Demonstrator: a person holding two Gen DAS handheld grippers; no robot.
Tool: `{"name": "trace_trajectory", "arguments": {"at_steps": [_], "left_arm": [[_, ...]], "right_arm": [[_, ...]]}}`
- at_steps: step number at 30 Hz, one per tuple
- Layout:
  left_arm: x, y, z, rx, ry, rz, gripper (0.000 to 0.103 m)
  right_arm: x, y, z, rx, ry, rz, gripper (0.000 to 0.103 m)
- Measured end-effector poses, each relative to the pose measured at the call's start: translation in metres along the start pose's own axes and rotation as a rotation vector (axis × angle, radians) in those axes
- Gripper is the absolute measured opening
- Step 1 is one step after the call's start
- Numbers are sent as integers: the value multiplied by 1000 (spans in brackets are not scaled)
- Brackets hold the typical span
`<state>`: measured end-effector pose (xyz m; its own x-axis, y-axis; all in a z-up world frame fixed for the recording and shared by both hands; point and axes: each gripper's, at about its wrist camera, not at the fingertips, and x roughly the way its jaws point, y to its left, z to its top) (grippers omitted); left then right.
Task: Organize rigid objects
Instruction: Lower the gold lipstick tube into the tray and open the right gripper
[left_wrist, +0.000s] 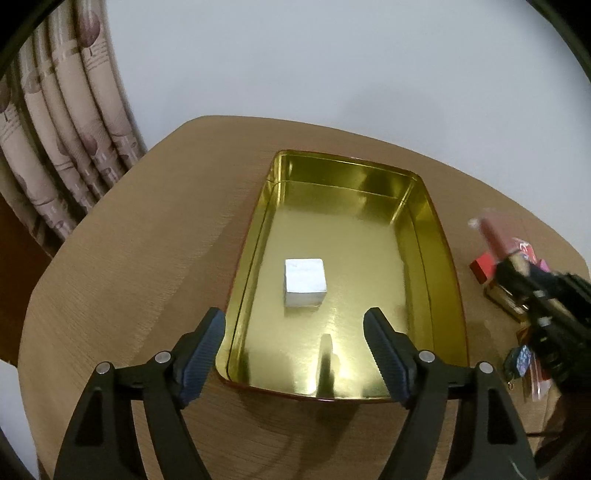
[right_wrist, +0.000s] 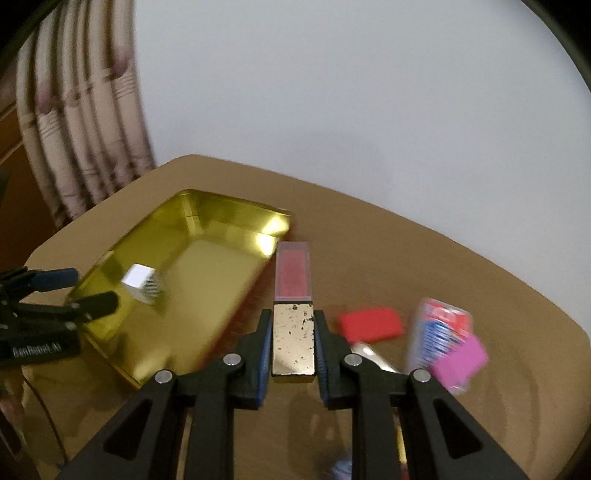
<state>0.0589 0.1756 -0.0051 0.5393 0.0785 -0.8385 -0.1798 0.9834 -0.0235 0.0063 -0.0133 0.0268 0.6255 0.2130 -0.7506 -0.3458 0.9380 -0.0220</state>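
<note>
Lip gloss tube (right_wrist: 293, 295): clamped by its gold cap in my right gripper (right_wrist: 293, 343), pink end pointing far, held above the counter (right_wrist: 406, 258) just right of the tin.
White cube (left_wrist: 304, 282): I see it resting alone on the floor of the gold tin (left_wrist: 432, 221), toward the near left.
Left gripper (left_wrist: 295, 354): my jaws stand wide apart over the tin's near rim, nothing between them.
Counter clutter: a red block (right_wrist: 371, 323), a pink block (right_wrist: 460, 360) and a blurred red-and-blue packet (right_wrist: 439, 332) lie right of the tin.
Backdrop: curtain (left_wrist: 62, 147) far left.
</note>
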Motion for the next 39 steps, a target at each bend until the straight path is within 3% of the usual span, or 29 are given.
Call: {"name": "trace_trajectory", "arguments": {"at_steps": [8,17,26,39], "left_arm": [[-4,20,9,-53,-14,-1,75],[-2,53,14,-184,-4,55,75],[-3,68,15,-245,4,110,75],[3,67,17,-221,13,101,75]], "right_arm": [[39,44,29,-61,30,46,20],[69,60,34,-95,85,40,20],[95,66,34,-101,173,41,20],[107,63,26,-110,220,37,20]]}}
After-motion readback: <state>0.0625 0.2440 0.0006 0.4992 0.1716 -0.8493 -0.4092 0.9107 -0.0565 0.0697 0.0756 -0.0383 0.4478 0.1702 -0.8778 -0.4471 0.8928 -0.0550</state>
